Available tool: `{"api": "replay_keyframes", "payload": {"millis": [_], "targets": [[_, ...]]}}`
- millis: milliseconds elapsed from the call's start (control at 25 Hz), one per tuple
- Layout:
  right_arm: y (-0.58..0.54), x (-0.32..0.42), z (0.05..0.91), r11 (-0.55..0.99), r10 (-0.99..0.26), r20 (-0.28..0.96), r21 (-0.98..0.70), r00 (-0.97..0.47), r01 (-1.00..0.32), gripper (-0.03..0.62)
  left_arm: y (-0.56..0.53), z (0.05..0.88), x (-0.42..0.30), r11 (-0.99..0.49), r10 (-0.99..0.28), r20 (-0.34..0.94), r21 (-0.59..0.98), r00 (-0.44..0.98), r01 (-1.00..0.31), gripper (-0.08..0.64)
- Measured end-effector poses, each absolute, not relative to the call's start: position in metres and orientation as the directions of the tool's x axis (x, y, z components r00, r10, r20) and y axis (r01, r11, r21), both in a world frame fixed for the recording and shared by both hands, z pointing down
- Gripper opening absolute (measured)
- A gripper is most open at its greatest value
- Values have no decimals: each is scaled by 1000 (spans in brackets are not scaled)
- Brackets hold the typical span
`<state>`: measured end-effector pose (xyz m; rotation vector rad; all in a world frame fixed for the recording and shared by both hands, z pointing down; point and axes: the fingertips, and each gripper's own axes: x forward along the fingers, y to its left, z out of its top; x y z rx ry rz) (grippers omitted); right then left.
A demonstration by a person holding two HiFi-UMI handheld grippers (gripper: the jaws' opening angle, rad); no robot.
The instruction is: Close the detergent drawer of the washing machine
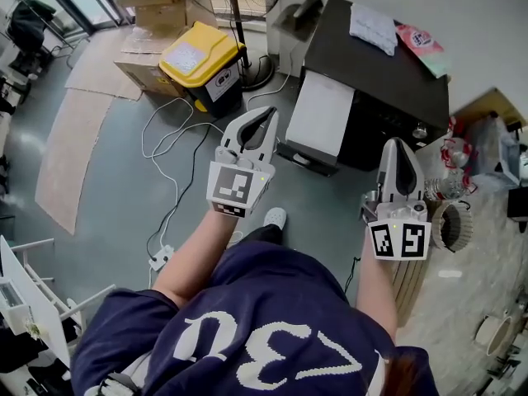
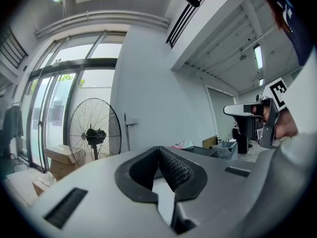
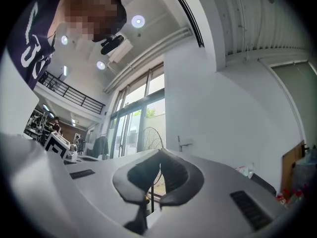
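Note:
The washing machine (image 1: 375, 85) is a black-topped box with a white front panel (image 1: 320, 112), standing ahead of me on the grey floor. A dark part (image 1: 302, 158) juts from the panel's near edge; I cannot tell whether it is the detergent drawer. My left gripper (image 1: 266, 115) is held in the air short of the panel, jaws shut and empty. My right gripper (image 1: 398, 144) is shut too, empty, beside the machine's near right corner. In the left gripper view the closed tips (image 2: 158, 148) point level at a white wall. The right gripper's closed tips (image 3: 159, 152) aim slightly upward.
A yellow-lidded bin (image 1: 202, 56), cardboard boxes (image 1: 153, 7) and a standing fan (image 2: 94, 133) are left of the machine. White cables (image 1: 169, 163) trail over the floor. A white packet (image 1: 373, 27) and a pink one (image 1: 422, 40) lie on top. Clutter and a basket (image 1: 452, 225) fill the right.

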<state>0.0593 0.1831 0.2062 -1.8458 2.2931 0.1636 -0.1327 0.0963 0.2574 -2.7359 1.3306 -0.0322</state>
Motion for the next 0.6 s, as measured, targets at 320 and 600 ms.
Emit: {"api": "replay_keyframes", "payload": {"millis": [320, 600], "targets": [[121, 59, 213, 177, -965, -202, -35, -166, -984, 15, 25, 256, -130, -645, -758, -36, -101, 651, -757, 20], [93, 67, 228, 176, -973, -161, -46, -167, -983, 15, -5, 268, -121, -657, -750, -32, -78, 661, -749, 21]]}}
